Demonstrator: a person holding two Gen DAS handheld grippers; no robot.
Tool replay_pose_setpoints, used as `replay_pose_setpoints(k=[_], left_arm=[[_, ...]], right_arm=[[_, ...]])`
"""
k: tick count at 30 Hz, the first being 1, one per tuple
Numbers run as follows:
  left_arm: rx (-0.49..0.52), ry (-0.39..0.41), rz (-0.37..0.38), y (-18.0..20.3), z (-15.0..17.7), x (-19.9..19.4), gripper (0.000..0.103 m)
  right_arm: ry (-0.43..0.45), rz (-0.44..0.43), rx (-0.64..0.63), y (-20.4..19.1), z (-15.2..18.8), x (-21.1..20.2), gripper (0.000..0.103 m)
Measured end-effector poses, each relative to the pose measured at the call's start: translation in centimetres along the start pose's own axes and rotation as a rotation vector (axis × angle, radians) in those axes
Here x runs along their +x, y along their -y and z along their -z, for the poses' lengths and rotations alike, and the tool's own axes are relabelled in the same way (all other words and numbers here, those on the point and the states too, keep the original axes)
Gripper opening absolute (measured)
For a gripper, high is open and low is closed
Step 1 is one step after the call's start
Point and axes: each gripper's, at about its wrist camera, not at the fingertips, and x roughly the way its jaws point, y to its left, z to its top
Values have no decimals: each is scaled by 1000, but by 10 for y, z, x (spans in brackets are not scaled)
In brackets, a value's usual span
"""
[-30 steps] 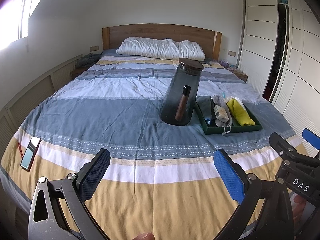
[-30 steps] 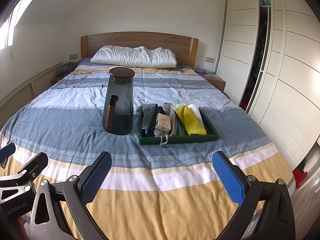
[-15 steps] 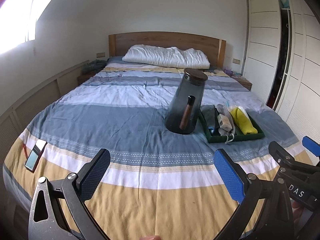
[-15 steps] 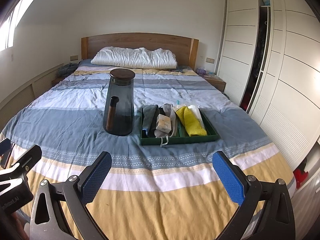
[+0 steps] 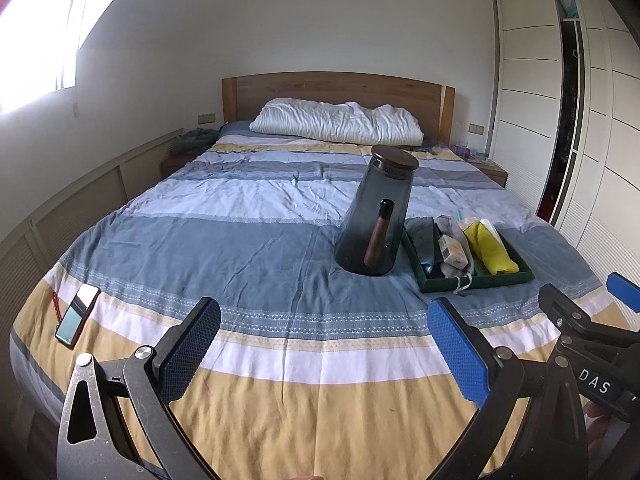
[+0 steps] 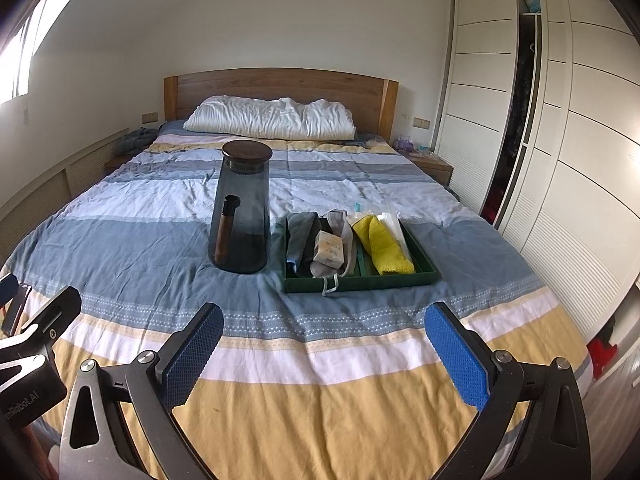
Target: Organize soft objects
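From my right claw (image 6: 324, 350), spread wide over the bedspread (image 6: 320, 400), the run toward 12 o'clock is bare striped cloth up to the green tray (image 6: 424, 276). At 11 o'clock the dark glass pitcher (image 6: 240, 216) stands just beside the tray's left wall, blocking that side. My left claw (image 5: 324, 344) sees a phone (image 5: 76, 316) at 9 o'clock.

"DAS" stands on the right gripper (image 5: 624, 300); other lettering is unreadable.
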Motion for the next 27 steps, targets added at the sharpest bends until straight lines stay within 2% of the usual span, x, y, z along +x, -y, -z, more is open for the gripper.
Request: replay_pose_setpoints(k=[27], left_arm=[[5, -12, 7, 3, 0, 3, 101]], right_arm=[[9, -6, -6, -2, -2, -1, 103]])
